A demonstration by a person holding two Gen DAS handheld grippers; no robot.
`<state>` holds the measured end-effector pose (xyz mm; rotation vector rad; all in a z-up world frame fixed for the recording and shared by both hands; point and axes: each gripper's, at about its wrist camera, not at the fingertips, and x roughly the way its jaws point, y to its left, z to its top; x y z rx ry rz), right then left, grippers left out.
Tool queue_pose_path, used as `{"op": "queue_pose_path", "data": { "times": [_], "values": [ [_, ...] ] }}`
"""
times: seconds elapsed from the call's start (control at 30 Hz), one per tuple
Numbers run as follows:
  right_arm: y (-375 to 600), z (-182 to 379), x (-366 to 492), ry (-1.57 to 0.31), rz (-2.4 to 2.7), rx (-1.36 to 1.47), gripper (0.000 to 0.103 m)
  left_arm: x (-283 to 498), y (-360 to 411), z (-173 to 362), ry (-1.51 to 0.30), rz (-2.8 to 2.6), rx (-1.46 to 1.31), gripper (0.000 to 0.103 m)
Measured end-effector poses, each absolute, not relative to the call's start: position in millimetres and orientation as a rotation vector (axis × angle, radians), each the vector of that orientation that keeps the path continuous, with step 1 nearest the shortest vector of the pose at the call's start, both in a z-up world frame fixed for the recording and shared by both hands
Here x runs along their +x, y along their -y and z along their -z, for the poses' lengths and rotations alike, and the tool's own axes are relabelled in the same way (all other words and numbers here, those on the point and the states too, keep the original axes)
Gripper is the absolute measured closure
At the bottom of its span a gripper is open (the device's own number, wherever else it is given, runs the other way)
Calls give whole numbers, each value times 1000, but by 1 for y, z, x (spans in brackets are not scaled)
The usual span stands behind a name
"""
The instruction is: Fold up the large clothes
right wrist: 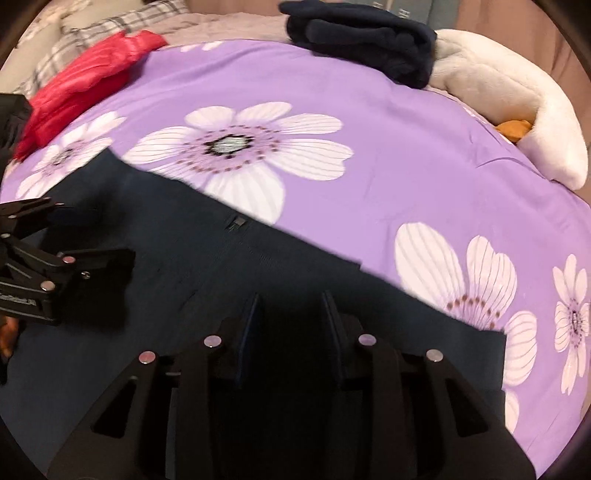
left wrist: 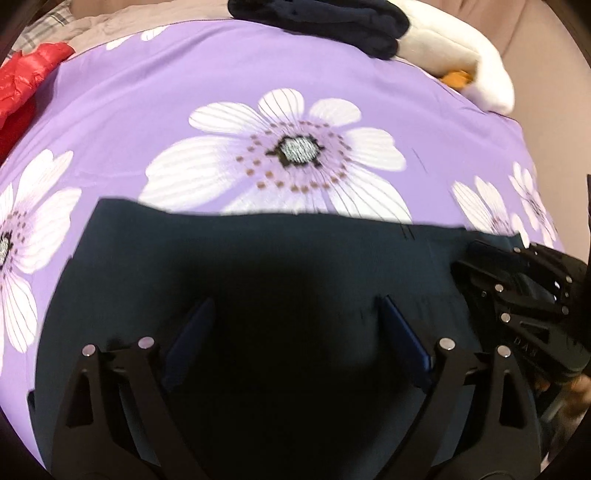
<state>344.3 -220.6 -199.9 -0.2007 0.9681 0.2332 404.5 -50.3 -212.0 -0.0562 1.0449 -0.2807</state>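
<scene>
- Left wrist view: left gripper point(left wrist: 295, 314) over the dark garment point(left wrist: 258, 266), jaws spread wide, nothing between the 2 blue pads point(left wrist: 192, 339).
- Garment lying flat on the purple sheet point(left wrist: 147, 110), far edge straight, crossing a big white flower point(left wrist: 280, 155).
- Right gripper point(left wrist: 480, 266) at the right edge of the view, resting at the garment's far right corner; jaw state not readable from here.
- Beyond the garment, well apart: navy pile point(left wrist: 325, 22) at the sheet's far edge, white plush point(left wrist: 461, 55) just beside it, red jacket point(left wrist: 26, 77) at far left.
- Right wrist view: right gripper point(right wrist: 291, 314) low over the garment point(right wrist: 184, 266), jaws parted with a narrow gap, no cloth seen between the pads point(right wrist: 251, 332).
- Left gripper point(right wrist: 99, 266) at left, lying on the garment, seen side-on.
- Garment edge running diagonally across the sheet point(right wrist: 406, 166), a small tag or seam mark at that edge.
- Far side: navy pile point(right wrist: 362, 48), plush point(right wrist: 517, 96) touching it, red jacket point(right wrist: 85, 85) at upper left, plaid cloth point(right wrist: 74, 48) behind the jacket.
</scene>
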Motion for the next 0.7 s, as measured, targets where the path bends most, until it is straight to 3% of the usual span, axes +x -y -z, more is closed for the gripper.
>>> {"op": "queue_pose_path", "data": {
  "times": [0.17, 0.37, 0.7],
  "values": [
    [243, 187, 359, -929, -93, -118, 70, 417, 25, 196, -1037, 168, -136, 11],
    [280, 160, 327, -928, -186, 62, 64, 374, -13, 175, -1022, 325, -157, 11],
    [272, 198, 244, -1068, -222, -176, 64, 286, -39, 207, -1034, 360, 51, 12]
  ]
}}
